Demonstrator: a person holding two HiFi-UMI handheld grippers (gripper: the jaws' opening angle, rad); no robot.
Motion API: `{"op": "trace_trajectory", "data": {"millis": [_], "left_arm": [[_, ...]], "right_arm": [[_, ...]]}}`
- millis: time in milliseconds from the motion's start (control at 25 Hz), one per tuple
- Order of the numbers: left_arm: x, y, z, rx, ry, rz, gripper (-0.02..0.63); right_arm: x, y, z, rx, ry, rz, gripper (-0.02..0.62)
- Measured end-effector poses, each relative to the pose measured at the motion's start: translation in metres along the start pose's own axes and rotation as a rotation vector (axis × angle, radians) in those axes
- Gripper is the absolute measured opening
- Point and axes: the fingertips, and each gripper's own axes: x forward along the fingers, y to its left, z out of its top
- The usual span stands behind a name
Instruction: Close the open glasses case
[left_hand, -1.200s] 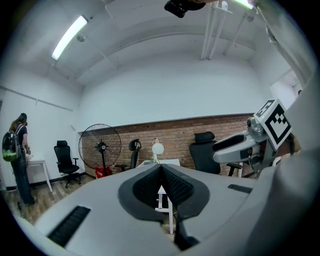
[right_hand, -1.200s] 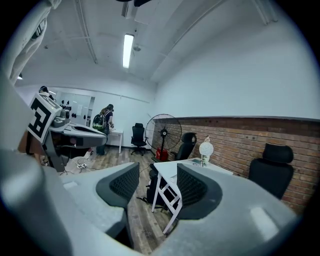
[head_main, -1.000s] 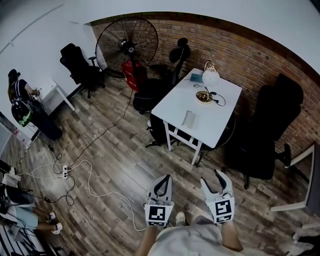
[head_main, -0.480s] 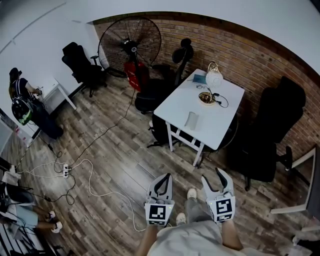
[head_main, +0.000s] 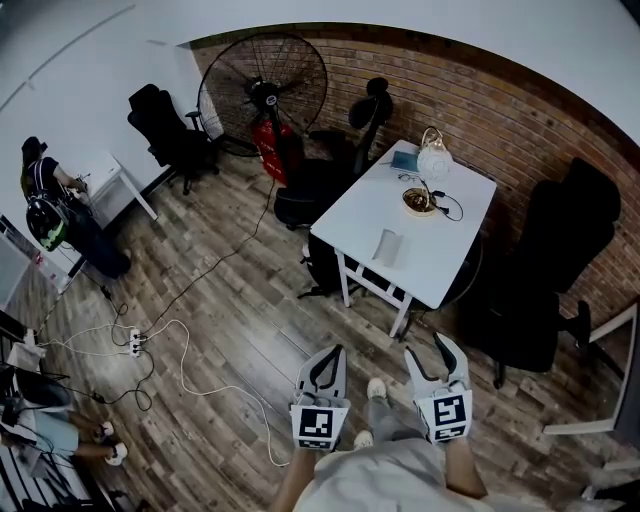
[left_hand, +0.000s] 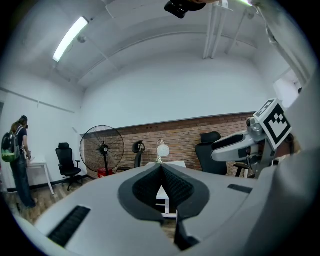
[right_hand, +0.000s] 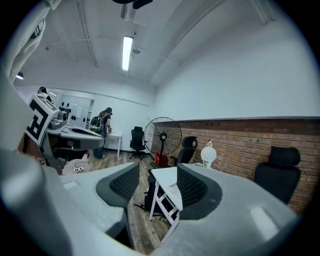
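Both far from glasses case (head_main: 386, 245): left tool (head_main: 328, 356) pressed together, right tool (head_main: 423, 351) spread.

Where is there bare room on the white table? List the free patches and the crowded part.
Free: the near right corner of the white table, between the glasses case and the black chair; also the left strip from the case toward the teal item. Crowded: the far end by the brick wall, with lamp, bowl and cable.
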Motion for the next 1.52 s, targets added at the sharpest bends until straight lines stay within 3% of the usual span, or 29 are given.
{"op": "trace_trajectory", "data": {"millis": [640,1040,1200,1520], "left_arm": [[0.085,0.020,0.010,0.016,0.027,0.016,0.005],[0.143,0.032,0.015,0.015,0.038,0.023,0.005],[0.166,0.038,0.019,0.013,0.045,0.030,0.005],[0.203,0.043,0.026,0.020,0.053,0.058,0.005]], "right_arm": [[0.075,-0.053,0.008,0.057,0.014,0.034,0.238],[0.122,-0.093,0.011,0.056,0.015,0.041,0.237],[0.144,-0.111,0.013,0.002,-0.031,0.059,0.237],[0.173,-0.139,0.018,0.040,-0.005,0.076,0.236]]}}
